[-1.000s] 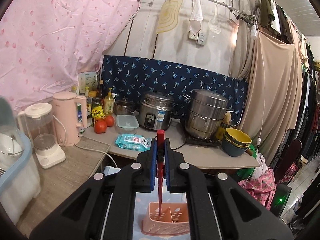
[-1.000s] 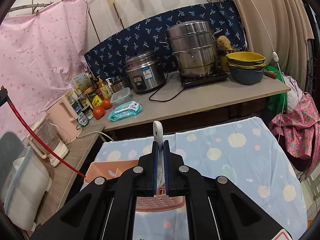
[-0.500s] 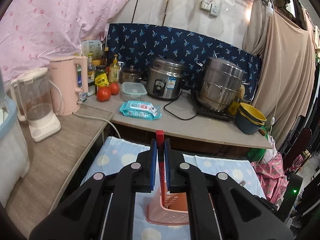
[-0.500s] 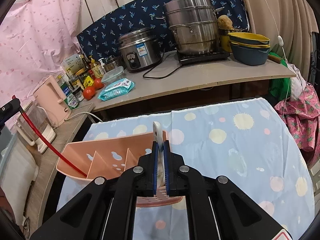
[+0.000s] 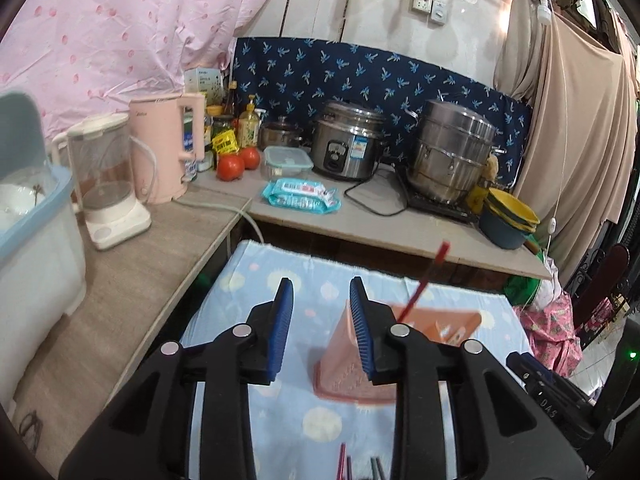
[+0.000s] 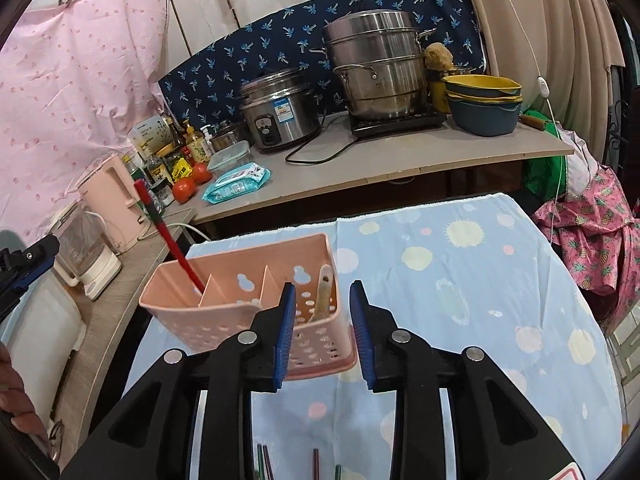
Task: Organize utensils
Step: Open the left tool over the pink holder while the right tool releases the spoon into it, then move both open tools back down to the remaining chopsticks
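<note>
A pink perforated utensil holder [image 6: 224,300] with three compartments stands on the blue patterned tablecloth [image 6: 460,280]; it also shows in the left wrist view [image 5: 436,320]. A red chopstick [image 6: 168,236] leans in its left compartment, also seen from the left wrist [image 5: 424,284]. A cream spoon [image 6: 322,292] stands in its right compartment. My left gripper [image 5: 320,312] is open and empty, just left of the holder. My right gripper [image 6: 322,312] is open and empty, in front of the holder's right end. Several more chopsticks [image 6: 288,462] lie at the cloth's near edge.
A wooden counter holds a blender [image 5: 108,184], a pink kettle [image 5: 160,152], tomatoes [image 5: 232,164], a wipes pack [image 5: 300,196], a rice cooker [image 5: 348,140], a steamer pot [image 5: 452,152] and stacked bowls [image 5: 508,220]. A white-and-blue bin [image 5: 36,240] stands at the left.
Both grippers have opened. The left let go of the red chopstick, which now leans in the holder's left compartment. The right let go of the cream spoon, now in the right compartment.
</note>
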Tool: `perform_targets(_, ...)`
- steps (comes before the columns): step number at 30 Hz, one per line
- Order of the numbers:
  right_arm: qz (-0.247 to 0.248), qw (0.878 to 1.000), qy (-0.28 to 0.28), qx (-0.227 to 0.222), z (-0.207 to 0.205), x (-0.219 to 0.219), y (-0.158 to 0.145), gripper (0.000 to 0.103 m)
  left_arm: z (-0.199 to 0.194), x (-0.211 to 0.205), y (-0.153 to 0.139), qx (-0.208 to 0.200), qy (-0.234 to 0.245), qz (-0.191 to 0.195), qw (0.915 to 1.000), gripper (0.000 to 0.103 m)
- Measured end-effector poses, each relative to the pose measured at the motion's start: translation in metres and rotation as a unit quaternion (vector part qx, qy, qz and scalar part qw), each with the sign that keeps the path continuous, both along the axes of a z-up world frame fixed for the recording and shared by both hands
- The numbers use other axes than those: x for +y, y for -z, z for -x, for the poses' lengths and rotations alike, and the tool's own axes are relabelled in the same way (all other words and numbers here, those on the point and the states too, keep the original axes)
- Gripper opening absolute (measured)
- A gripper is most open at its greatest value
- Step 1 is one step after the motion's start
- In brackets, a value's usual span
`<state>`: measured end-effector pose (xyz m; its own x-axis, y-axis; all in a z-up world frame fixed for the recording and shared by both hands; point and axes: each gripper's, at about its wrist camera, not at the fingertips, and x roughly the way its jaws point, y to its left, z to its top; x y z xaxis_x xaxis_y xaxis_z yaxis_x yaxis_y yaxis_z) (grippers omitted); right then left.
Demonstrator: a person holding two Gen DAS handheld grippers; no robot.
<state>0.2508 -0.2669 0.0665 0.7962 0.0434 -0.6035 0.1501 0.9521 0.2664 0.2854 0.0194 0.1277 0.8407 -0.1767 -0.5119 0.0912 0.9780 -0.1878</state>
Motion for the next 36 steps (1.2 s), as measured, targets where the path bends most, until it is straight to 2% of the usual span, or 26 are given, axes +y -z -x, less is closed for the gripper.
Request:
perform_targets(8, 0.001, 0.999, -0.012, 0.036, 0.073, 0.011, 0.021, 0.030, 0.062, 0.010, 0.048, 0.056, 0.000, -0.013, 0.9983, 0.028)
perform_targets(18, 0.004, 0.994, -0.032, 0.105, 0.156, 0.031, 0.071, 0.031, 0.132, 0.020, 0.108, 0.129, 0.007, -0.032, 0.9911, 0.028)
perform_targets(28, -0.007, 0.987, -0.052, 0.154, 0.201, 0.048, 0.108, 0.030, 0.179, 0.007, 0.154, 0.191, 0.036, -0.045, 0.9799, 0.028)
perform_targets(36, 0.010, 0.983, -0.072, 0.167, 0.227, 0.062, 0.118, 0.031, 0.202, 0.002, 0.168, 0.208, 0.050, -0.047, 0.9758, 0.028)
